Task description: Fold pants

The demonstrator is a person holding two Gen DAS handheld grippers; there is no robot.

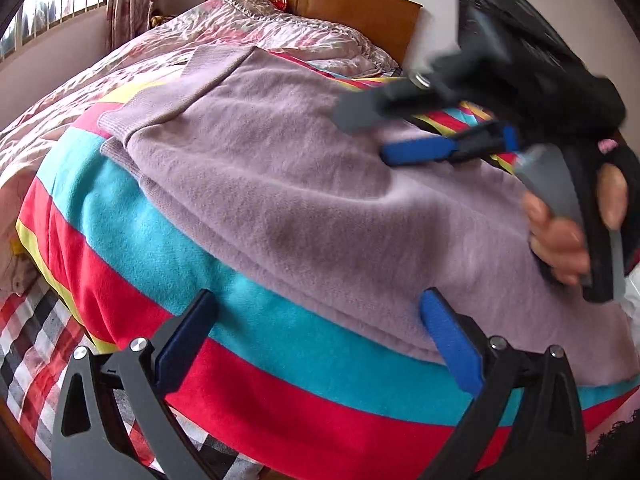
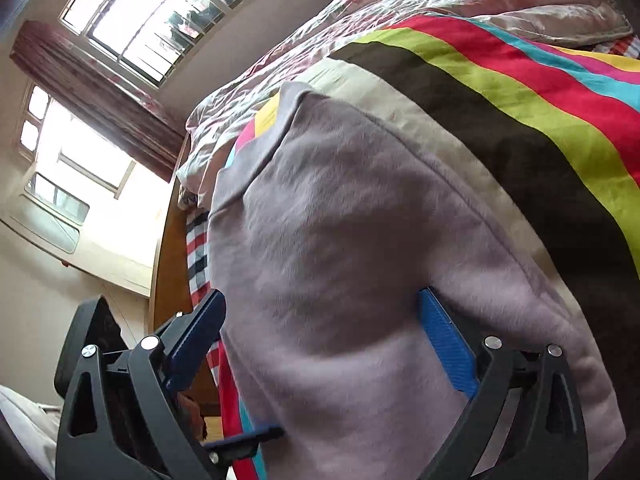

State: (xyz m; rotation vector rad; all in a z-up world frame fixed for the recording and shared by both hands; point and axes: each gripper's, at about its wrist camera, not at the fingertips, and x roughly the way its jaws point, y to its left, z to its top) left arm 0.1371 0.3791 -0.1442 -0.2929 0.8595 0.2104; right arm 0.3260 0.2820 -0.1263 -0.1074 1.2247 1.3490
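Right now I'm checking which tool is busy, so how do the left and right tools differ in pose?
The left tool hangs open at the near edge of the lilac pants, over the striped blanket; the right tool straddles the pants' fabric. In the left view the right tool looks blurred, the left tool's fingers sharp. Both are open, with blue pads.

The sweatpants (image 1: 304,184) are a plain pale lilac, ribbed waistband included. Under them lies a blanket (image 1: 224,292) in broad stripes of turquoise, red, yellow-green, dark brown and cream. Beyond the blanket the quilt (image 1: 132,52) is pale pink with a faint floral print. At the blanket's near edge shows a sheet (image 1: 36,336) checked red, white and black. The headboard (image 1: 348,8) is orange-brown wood. Both grippers have black frames with blue pads (image 1: 452,344).
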